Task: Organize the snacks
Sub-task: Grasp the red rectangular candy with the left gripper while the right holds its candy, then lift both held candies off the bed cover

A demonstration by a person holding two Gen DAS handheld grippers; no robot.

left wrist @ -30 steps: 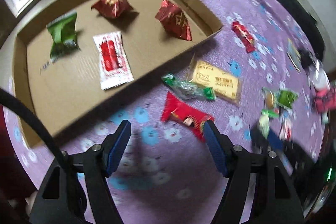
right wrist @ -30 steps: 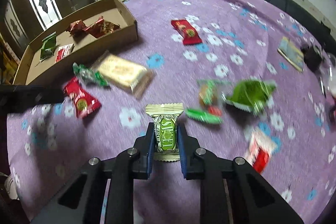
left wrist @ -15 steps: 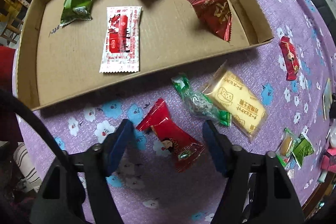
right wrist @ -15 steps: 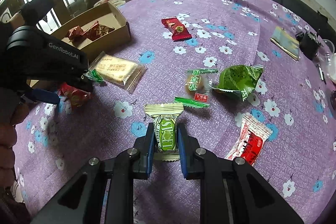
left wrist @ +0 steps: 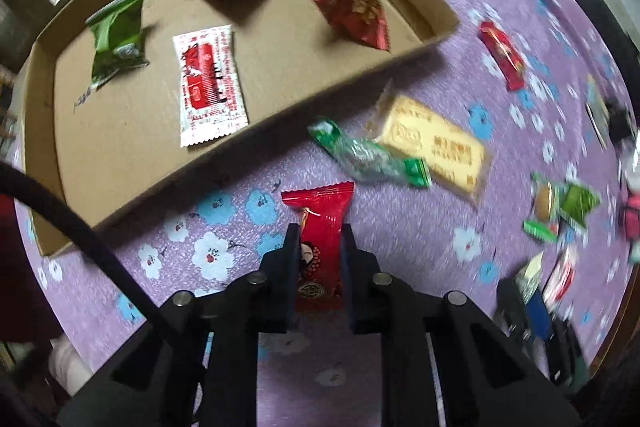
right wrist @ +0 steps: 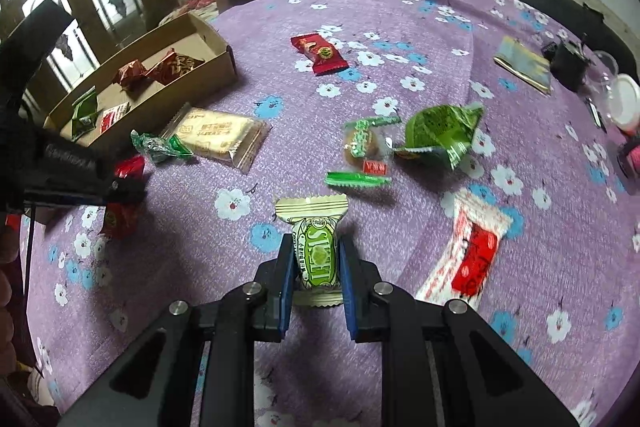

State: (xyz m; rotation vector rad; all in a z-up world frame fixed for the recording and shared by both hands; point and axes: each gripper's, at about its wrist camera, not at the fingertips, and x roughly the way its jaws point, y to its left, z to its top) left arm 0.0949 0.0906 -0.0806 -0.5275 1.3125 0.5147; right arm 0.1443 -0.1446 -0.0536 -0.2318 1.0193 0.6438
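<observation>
Now clamped on red candy packet (left wrist: pixel 320 247), left gripper (left wrist: pixel 319 243), jaws wide a moment ago. Right gripper (right wrist: pixel 317 259) pinching green-labelled candy (right wrist: pixel 316 255). Beyond, eight-odd snacks loose on purple cloth (right wrist: pixel 400 27); only four inside cardboard tray (left wrist: pixel 120 163).

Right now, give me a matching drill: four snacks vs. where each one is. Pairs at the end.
Things:
1. red snack packet
2. green-label snack
3. white-and-red sachet
4. yellow cracker pack

Places:
A. lying on the purple cloth, outside the box
B. inside the cardboard box
C. clamped in the right hand-held gripper
D. clamped in the left hand-held gripper

Pairs: 1-D, 2-C, 3-B, 4-A
</observation>
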